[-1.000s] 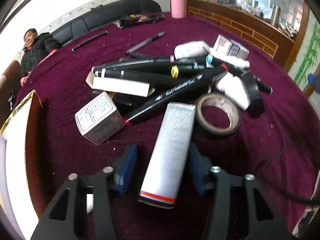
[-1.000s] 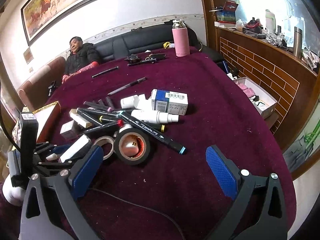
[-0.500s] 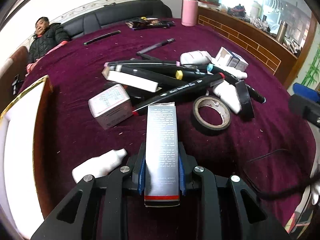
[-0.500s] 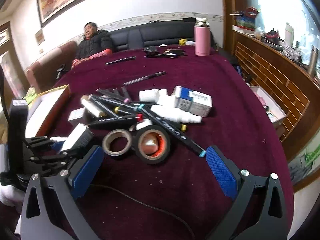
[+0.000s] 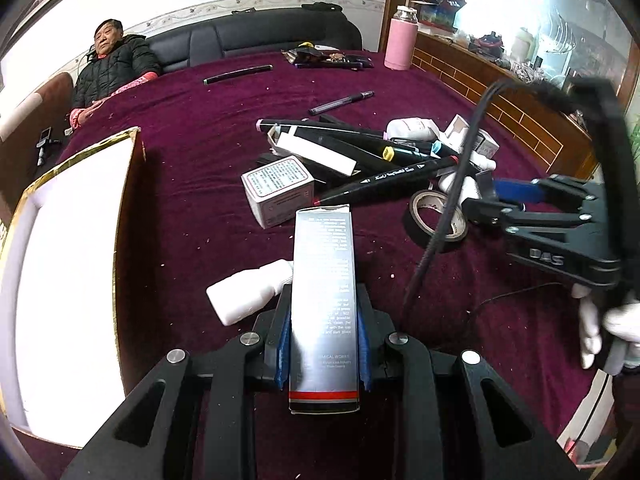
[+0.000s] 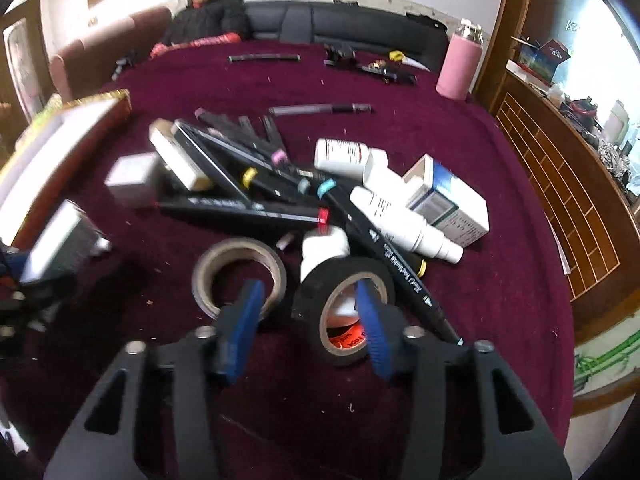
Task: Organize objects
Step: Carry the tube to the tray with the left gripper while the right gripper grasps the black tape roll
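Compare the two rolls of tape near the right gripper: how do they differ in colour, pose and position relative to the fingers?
The black tape roll is dark with an orange-labelled core; the tan tape roll is pale brownish. The black roll leans tilted against a white bottle; the tan roll lies nearly flat. One finger of the right gripper reaches into the black roll's hole; the other overlaps the tan roll's rim. Both rest on the maroon cloth.

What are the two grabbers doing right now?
Left gripper: shut on the silver box.
Right gripper: jaws just closing around the black tape roll's rim, not yet gripping.
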`<state>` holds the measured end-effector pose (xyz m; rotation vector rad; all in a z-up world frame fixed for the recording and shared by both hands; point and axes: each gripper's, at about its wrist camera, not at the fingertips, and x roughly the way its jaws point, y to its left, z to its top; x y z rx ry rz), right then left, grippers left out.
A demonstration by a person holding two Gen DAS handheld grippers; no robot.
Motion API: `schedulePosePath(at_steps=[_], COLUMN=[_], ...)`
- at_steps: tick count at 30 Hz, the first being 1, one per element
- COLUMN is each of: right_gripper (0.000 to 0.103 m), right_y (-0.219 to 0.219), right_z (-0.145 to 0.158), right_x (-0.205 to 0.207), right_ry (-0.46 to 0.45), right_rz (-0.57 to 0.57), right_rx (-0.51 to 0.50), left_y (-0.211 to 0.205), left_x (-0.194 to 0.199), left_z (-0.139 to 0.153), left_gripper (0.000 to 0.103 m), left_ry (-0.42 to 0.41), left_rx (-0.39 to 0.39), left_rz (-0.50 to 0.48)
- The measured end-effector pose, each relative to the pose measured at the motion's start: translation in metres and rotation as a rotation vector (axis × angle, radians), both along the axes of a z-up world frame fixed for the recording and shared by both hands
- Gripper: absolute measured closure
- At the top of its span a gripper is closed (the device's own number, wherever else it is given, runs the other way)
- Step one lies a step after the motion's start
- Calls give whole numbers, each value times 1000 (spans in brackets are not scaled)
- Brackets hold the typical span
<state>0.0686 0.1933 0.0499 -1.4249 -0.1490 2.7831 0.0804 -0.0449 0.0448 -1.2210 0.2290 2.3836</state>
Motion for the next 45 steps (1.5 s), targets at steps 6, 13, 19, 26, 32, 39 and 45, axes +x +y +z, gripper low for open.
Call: schedulePosePath(at_steps=[6,13,19,26,32,39,45], right_gripper=[86,86,86,86,86,86,86], right_y=[26,29,1,-60,-120,-196,-240], right_z=[9,31,66,99,103,79,46], right_x=[13,37,42,9,-46,-132,-187], right_ry=[17,74,133,145,100,-40,-118], right_rz=[-32,-26,66,244,339,384,356], right_rx=[-194,-281,-315,-396,-455,-509,-438], left_y=[-16,-42,-71,-114,-149,-176,-197], left_x=[1,4,4,-23,-74,-156,-206], left_z=[5,11,26,61,80,60,23], left_gripper=[80,80,80,80,80,80,80], left_ry=[4,6,8,63,94,14,-42], left_rx=[29,72,119,149,121,74,40], left_rz=[26,76,115,185,263,303,339])
